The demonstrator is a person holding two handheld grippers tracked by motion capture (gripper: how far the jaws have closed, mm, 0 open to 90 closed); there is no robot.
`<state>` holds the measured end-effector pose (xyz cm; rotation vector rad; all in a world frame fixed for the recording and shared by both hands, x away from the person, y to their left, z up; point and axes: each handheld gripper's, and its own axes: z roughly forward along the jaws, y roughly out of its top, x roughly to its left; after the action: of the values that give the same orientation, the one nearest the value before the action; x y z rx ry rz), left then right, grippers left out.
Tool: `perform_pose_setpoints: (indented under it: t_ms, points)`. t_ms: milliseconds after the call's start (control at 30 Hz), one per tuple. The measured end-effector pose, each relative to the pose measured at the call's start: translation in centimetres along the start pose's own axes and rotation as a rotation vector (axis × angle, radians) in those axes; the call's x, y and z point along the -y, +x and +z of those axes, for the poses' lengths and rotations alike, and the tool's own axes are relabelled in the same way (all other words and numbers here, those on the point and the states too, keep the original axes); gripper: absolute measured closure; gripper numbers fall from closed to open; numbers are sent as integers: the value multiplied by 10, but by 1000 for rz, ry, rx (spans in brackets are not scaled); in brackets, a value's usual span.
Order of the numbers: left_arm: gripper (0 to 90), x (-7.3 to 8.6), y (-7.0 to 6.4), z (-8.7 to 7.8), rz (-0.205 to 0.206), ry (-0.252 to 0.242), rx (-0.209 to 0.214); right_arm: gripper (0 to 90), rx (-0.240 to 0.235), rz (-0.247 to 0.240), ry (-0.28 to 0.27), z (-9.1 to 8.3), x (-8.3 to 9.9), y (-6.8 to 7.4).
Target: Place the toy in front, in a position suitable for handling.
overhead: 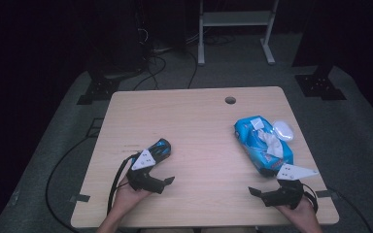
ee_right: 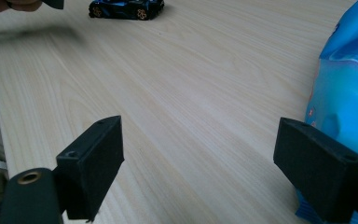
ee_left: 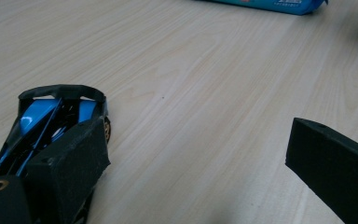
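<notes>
Toy car [overhead: 158, 149] sits on the worktop's [overhead: 199, 145] left side, just beside the left tongs [ee_left: 200, 163], jaws wide apart. Right tongs [ee_right: 200, 172] gape too, by the wipes pack [overhead: 262, 145]. Looks like approach stage; next, straddle the car and close.

Light falls from above onto the desk [overhead: 199, 126], leaving the floor and room behind it dim to black. Shadows are soft and short. In the right gripper view the far left corner looks smeared, perhaps motion blur; the near black tongs are slightly soft.
</notes>
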<state>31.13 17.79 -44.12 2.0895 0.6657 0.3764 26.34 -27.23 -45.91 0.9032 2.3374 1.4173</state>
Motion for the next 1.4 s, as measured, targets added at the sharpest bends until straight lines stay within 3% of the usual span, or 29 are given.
perform_pose_setpoints:
  t_ms: [200, 433, 700, 800, 967, 1067, 1100, 1200, 1400]
  points:
    - [50, -1, 9, -2, -29, -4, -25, 150, -10, 6, -5, 1, -1, -1]
    - [51, -4, 16, -8, -18, -21, -53, 150, -10, -5, -25, -2, -3, 2]
    - [50, -8, 41, -13, -9, -3, -100, 150, 6, 0, -45, -6, -6, 2]
    - [50, -10, 56, -8, -2, 44, -111, 150, 1, 0, -43, -5, -6, 1]
    - [50, -7, 78, 3, -26, 130, -116, 150, -4, -9, -37, -3, -8, 3]
    - [51, -2, 87, 7, -54, 150, -92, 150, -10, -15, -34, -2, -8, 3]
    - [51, 0, 90, 10, -57, 186, -78, 150, -11, -16, -34, -2, -8, 4]
    - [50, 2, 94, 17, -17, 282, -54, 150, -17, -16, -33, -1, -9, 4]
    - [51, -3, 96, 24, 21, 347, 2, 150, -27, -20, -23, 3, -10, 5]
